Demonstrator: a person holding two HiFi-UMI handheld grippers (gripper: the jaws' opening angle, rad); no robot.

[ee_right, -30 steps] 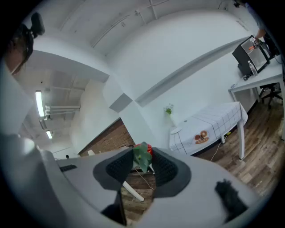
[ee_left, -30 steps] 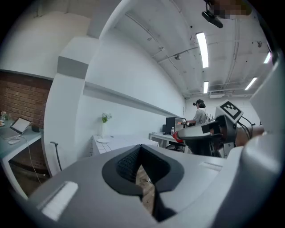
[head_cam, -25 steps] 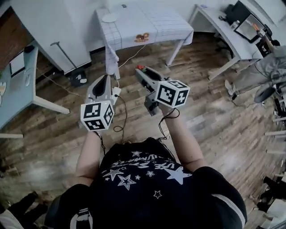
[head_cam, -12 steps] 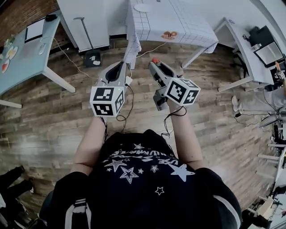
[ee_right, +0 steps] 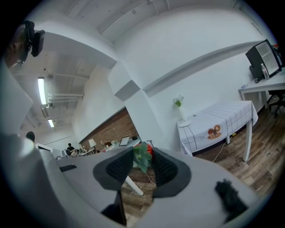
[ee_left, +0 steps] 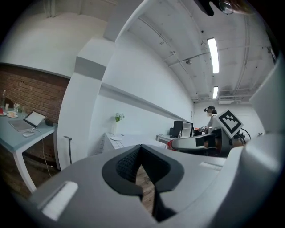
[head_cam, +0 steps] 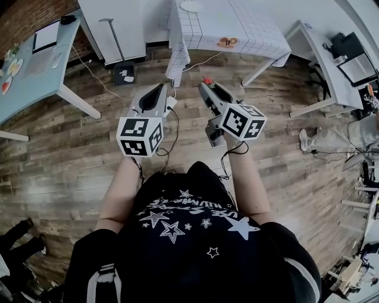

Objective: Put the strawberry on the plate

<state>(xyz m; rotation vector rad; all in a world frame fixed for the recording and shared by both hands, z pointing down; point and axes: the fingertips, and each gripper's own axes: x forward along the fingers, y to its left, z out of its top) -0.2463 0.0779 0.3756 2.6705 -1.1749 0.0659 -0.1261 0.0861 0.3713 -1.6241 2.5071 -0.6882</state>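
Note:
A red strawberry (head_cam: 205,80) with green leaves (ee_right: 142,156) sits between the tips of my right gripper (head_cam: 207,84), which is shut on it and held in the air over the wooden floor. A white plate (head_cam: 190,6) lies on the far end of the table with the checked cloth (head_cam: 237,23), well ahead of both grippers. The right gripper view shows that plate (ee_right: 185,124) beyond the jaws. My left gripper (head_cam: 161,89) is level with the right one, to its left; its jaws meet at the tip and hold nothing (ee_left: 141,149).
An orange-brown object (head_cam: 227,42) lies at the near edge of the checked table. A blue-grey desk (head_cam: 35,65) with a tablet stands at the left, a white desk (head_cam: 323,50) with a monitor at the right. Cables trail across the floor (head_cam: 89,71).
The view has swung and the checked table now lies straight ahead and closer. Both grippers keep their pose, the strawberry still in the right one.

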